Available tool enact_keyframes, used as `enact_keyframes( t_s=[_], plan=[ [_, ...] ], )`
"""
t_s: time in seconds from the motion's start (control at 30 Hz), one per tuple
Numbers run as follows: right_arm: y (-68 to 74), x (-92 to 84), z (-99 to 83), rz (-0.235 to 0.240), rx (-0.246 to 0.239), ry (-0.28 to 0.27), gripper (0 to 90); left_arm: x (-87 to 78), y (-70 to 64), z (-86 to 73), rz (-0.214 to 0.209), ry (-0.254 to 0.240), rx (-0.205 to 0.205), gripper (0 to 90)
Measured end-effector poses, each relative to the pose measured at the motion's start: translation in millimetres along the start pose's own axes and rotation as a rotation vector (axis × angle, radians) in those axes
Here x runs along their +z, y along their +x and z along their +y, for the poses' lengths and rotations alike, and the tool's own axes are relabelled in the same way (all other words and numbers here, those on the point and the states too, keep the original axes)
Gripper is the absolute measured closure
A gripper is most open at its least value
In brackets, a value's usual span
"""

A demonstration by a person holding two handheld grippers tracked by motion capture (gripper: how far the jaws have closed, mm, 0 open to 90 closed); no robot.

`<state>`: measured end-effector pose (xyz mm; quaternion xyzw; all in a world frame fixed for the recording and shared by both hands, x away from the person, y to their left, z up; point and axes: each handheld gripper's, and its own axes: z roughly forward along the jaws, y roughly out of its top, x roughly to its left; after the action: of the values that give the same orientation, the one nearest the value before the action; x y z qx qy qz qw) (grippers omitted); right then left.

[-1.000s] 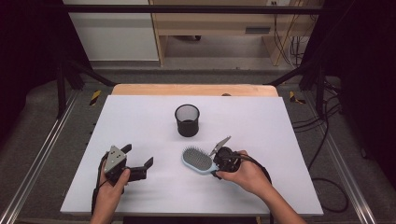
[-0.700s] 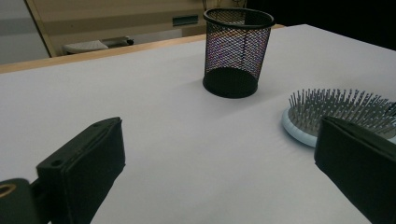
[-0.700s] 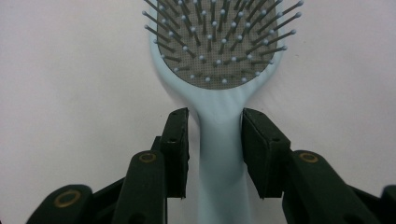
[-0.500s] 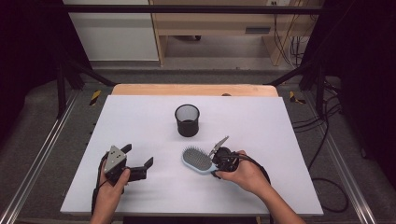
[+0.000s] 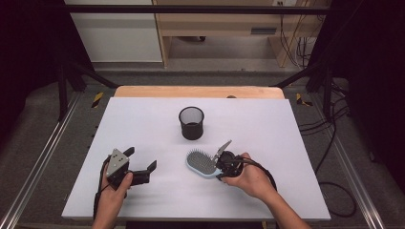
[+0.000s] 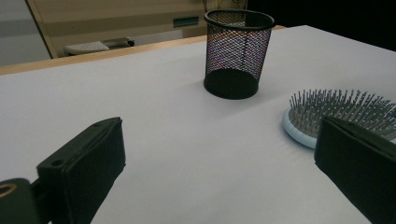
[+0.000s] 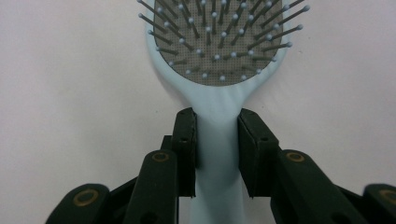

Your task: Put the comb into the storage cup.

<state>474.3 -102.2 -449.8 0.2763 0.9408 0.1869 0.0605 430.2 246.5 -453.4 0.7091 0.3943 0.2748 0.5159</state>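
A light blue hairbrush lies bristles up on the white table, right of centre near the front. My right gripper is shut on its handle; in the right gripper view the two jaws squeeze the handle of the hairbrush just below the head, at my right gripper. A black mesh cup stands upright behind the brush. My left gripper rests low at the front left, open and holding nothing. In the left gripper view my left gripper faces the cup and the brush.
A wooden strip runs along the table's back edge. Metal rails flank both sides, and cables lie on the floor at the right. Bare table surface stretches between the two grippers and around the cup.
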Motion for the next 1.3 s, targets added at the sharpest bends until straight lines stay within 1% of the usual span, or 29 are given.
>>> enact_keyframes(
  t_s=[0.03,0.07,0.1,0.13,0.23,0.37,0.4,0.43,0.47,0.5,0.57,0.6,0.67,0.7,0.73,0.8,0.83,0.87,0.97,1.0,1.03,1.07,1.1,1.13,1.17,1.2,1.23,1.27,1.3],
  plan=[
    [0.0,0.0,0.0,0.000,0.000,0.000,70.1,-0.1,0.2,0.1,0.001,-0.001,-0.001,1.9],
    [1.4,-4.3,-0.6,-0.016,-0.003,-0.019,70.1,-0.1,0.5,0.1,0.001,-0.002,-0.002,1.9],
    [1.4,-4.3,-0.6,-0.016,-0.003,-0.019,70.1,-0.1,0.5,0.1,0.001,-0.002,-0.002,1.9],
    [2.3,-10.1,-1.2,-0.032,-0.005,-0.046,70.1,0.1,0.4,0.2,0.000,-0.001,-0.002,1.9],
    [2.9,-18.2,-1.6,-0.053,-0.010,-0.085,70.2,-0.1,-0.2,0.7,-0.002,0.000,0.003,2.0],
    [4.5,-28.6,-1.6,-0.063,-0.008,-0.155,70.1,-1.7,-0.6,2.5,-0.008,-0.010,-0.004,2.0],
    [4.5,-28.6,-1.6,-0.063,-0.008,-0.155,70.1,-1.7,-0.6,2.5,-0.008,-0.010,-0.004,2.0],
    [6.0,-33.6,-1.3,-0.089,-0.013,-0.198,70.1,-3.9,-0.9,4.8,-0.019,-0.022,-0.033,2.1],
    [6.0,-33.6,-1.3,-0.089,-0.013,-0.198,70.1,-3.9,-0.9,4.8,-0.019,-0.022,-0.033,2.0],
    [7.6,-37.6,-0.9,-0.105,-0.016,-0.250,70.1,-5.9,-1.8,7.9,-0.030,-0.040,-0.048,1.8],
    [9.3,-40.9,0.1,-0.120,-0.017,-0.293,70.1,-7.5,-2.1,11.0,-0.029,-0.051,-0.055,1.9],
    [10.0,-42.0,0.7,-0.125,-0.013,-0.319,70.2,-8.1,-3.0,17.1,-0.058,-0.067,-0.088,1.9],
    [10.5,-44.2,1.6,-0.133,-0.003,-0.358,70.2,-8.3,-3.2,19.7,-0.065,-0.070,-0.096,1.8],
    [10.1,-45.5,2.3,-0.139,0.000,-0.382,70.1,-8.0,-4.5,27.2,-0.080,-0.074,-0.106,1.8],
    [9.7,-46.1,2.6,-0.142,0.008,-0.400,70.1,-7.7,-5.4,31.0,-0.084,-0.073,-0.099,1.8],
    [7.3,-48.0,3.1,-0.153,0.025,-0.445,70.1,-7.5,-7.5,39.4,-0.094,-0.079,-0.108,1.8],
    [7.3,-48.0,3.1,-0.153,0.025,-0.445,70.1,-7.5,-7.5,39.4,-0.094,-0.079,-0.108,1.8],
    [5.5,-48.6,3.5,-0.164,0.043,-0.481,70.1,-7.4,-9.3,46.2,-0.104,-0.089,-0.120,1.8],
    [3.1,-47.1,5.2,-0.173,0.061,-0.541,70.1,-6.0,-12.9,61.5,-0.117,-0.117,-0.135,1.8],
    [2.6,-45.7,6.3,-0.177,0.071,-0.562,70.2,-5.4,-14.4,65.4,-0.130,-0.118,-0.142,2.0],
    [2.4,-44.8,7.0,-0.176,0.078,-0.577,70.1,-5.1,-15.6,70.8,-0.130,-0.126,-0.136,1.9],
    [2.1,-43.5,8.0,-0.178,0.086,-0.596,70.1,-4.2,-17.7,75.9,-0.142,-0.128,-0.143,1.9],
    [2.0,-42.3,9.1,-0.185,0.093,-0.612,70.1,-3.5,-19.4,80.9,-0.147,-0.129,-0.139,1.9],
    [2.2,-41.5,10.4,-0.192,0.094,-0.626,70.1,-2.7,-21.0,85.5,-0.150,-0.132,-0.134,1.9],
    [2.5,-40.6,11.7,-0.197,0.094,-0.647,70.1,-2.7,-21.0,85.5,-0.150,-0.132,-0.134,1.9],
    [2.5,-40.6,11.7,-0.197,0.094,-0.647,70.1,-1.5,-22.9,90.7,-0.152,-0.135,-0.130,1.9],
    [2.9,-38.8,14.5,-0.206,0.102,-0.693,70.1,0.7,-25.7,97.0,-0.165,-0.143,-0.136,1.9],
    [2.9,-38.8,14.5,-0.206,0.102,-0.693,70.1,0.7,-25.7,97.0,-0.165,-0.143,-0.136,1.9],
    [3.8,-36.6,17.5,-0.214,0.103,-0.729,70.1,2.4,-28.0,100.8,-0.176,-0.152,-0.149,2.0]
  ],
)
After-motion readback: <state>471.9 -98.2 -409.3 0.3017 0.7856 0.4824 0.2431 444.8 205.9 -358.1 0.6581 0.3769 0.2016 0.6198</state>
